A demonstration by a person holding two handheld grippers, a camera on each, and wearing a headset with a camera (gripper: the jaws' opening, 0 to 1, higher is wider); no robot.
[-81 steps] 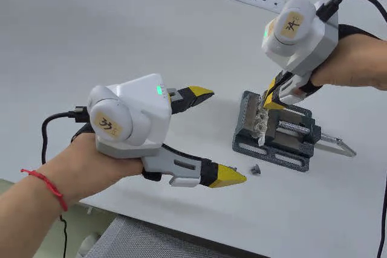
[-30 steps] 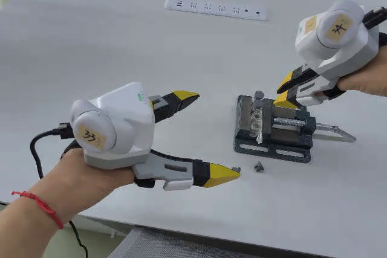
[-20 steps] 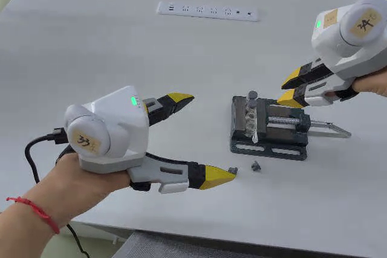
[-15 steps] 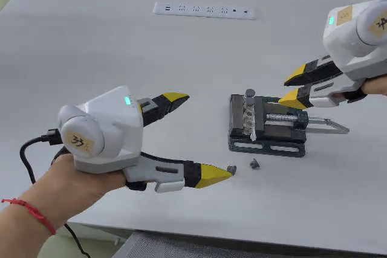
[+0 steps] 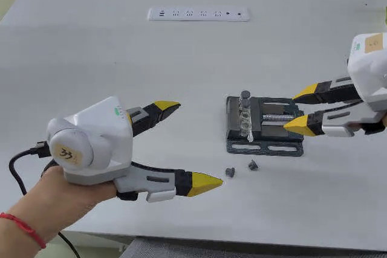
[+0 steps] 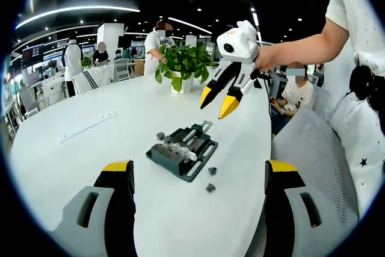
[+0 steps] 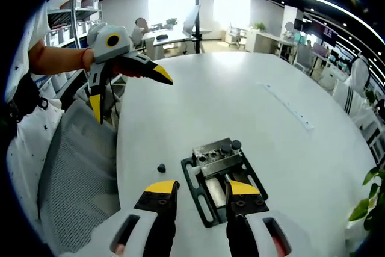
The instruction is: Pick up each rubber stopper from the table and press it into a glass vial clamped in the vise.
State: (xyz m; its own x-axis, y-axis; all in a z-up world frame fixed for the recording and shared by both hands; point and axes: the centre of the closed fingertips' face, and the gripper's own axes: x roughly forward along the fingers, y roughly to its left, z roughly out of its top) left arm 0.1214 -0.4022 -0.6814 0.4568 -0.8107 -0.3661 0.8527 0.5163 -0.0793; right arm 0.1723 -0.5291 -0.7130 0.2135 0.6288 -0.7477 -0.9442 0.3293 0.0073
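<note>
1. Left claw (image 5: 200, 142): jaws wide, empty; yellow tips on grey shanks.
2. Two loose stoppers (image 5: 230, 172): small, dark, matte rubber plugs on the white counter (image 5: 121, 46). They lie at 3 o'clock, just past the left claw's lower tip, so this claw is nearer.
3. Vise (image 5: 266, 147): dark metal, clamping upright clear glass vials (image 5: 245, 122); one seemingly capped.
4. Right claw (image 5: 290, 112): narrow gap, empty, at the vise's 3 o'clock.

I'm at a big white table (image 5: 91, 58), power strip (image 5: 198, 14) ahead, potted plant (image 6: 183, 67) beyond, ceiling strip lights (image 6: 78, 9) glowing overhead.
</note>
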